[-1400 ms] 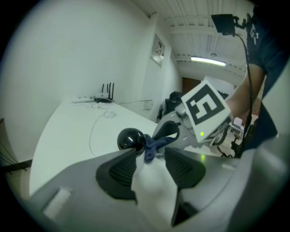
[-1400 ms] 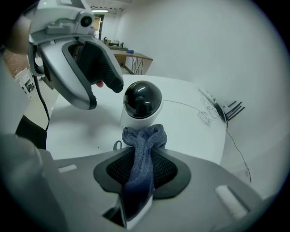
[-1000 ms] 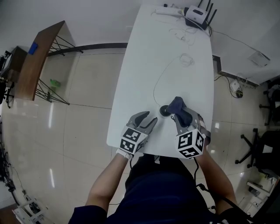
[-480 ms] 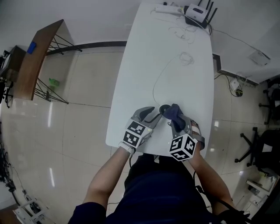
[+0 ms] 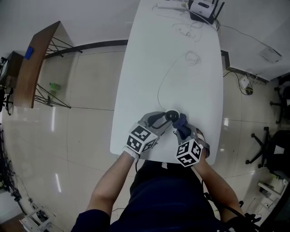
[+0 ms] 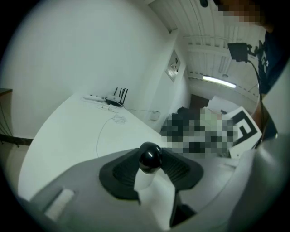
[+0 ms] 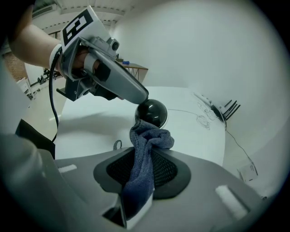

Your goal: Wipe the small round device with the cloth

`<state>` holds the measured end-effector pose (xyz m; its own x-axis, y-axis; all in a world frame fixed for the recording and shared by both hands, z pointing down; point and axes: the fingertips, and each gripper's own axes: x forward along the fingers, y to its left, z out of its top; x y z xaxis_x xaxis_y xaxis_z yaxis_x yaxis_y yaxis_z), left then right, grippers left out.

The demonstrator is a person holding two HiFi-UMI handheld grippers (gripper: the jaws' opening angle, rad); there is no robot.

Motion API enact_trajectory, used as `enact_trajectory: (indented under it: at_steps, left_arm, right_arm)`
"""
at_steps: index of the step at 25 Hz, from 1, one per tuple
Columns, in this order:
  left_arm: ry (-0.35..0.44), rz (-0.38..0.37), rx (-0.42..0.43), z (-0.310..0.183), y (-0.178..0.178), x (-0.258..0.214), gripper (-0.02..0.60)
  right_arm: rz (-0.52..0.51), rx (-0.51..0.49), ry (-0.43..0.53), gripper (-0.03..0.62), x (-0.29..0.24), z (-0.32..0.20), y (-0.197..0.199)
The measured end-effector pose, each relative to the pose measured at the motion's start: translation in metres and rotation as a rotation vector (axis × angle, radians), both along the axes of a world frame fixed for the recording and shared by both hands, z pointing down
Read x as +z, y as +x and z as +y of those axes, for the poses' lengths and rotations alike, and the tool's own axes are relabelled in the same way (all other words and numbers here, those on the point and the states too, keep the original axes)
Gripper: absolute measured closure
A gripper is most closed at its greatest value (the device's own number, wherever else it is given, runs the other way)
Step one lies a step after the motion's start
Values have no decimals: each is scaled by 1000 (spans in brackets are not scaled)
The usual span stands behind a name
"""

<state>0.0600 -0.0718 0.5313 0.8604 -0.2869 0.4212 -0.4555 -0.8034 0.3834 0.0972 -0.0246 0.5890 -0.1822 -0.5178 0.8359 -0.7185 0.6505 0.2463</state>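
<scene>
Right gripper view: the right gripper [image 7: 144,174] has its fingers clamped on the cloth [image 7: 152,136]. The cloth hangs just beside the small round device [image 7: 152,112] on the surface [image 7: 195,136]. The left gripper [image 5: 162,118] pinches the device in its fingers. Best to press lightly and rub around it while the left steadies it.

Office-type room. Glossy tiled floor [image 5: 81,127]. Long white surface [image 5: 149,68] carries a router [image 5: 203,8], a power strip [image 5: 170,5] and loose cable [image 5: 192,58] at top of frame. Wheeled office chair [image 5: 272,152] at right edge. Wooden side table [image 5: 38,59] upper left.
</scene>
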Motion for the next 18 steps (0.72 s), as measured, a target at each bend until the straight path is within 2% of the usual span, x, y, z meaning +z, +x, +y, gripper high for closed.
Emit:
enact_trajectory:
  at_steps: [5, 11, 14, 16, 18]
  left_arm:
    - [-8, -1, 8, 1, 3, 3, 423]
    - [-10, -3, 8, 0, 4, 4, 426]
    - [1, -2, -8, -3, 1, 3, 426]
    - [17, 12, -45, -5, -5, -1, 425]
    - [18, 41, -105, -7, -17, -6, 425]
  right_arm:
    - [45, -41, -68, 482, 22, 3, -2]
    - [178, -137, -177, 482, 48, 15, 3]
    - [236, -197, -193, 482, 51, 17, 2]
    - [194, -192, -218, 480, 51, 19, -1]
    - [51, -150, -272, 480, 47, 24, -7]
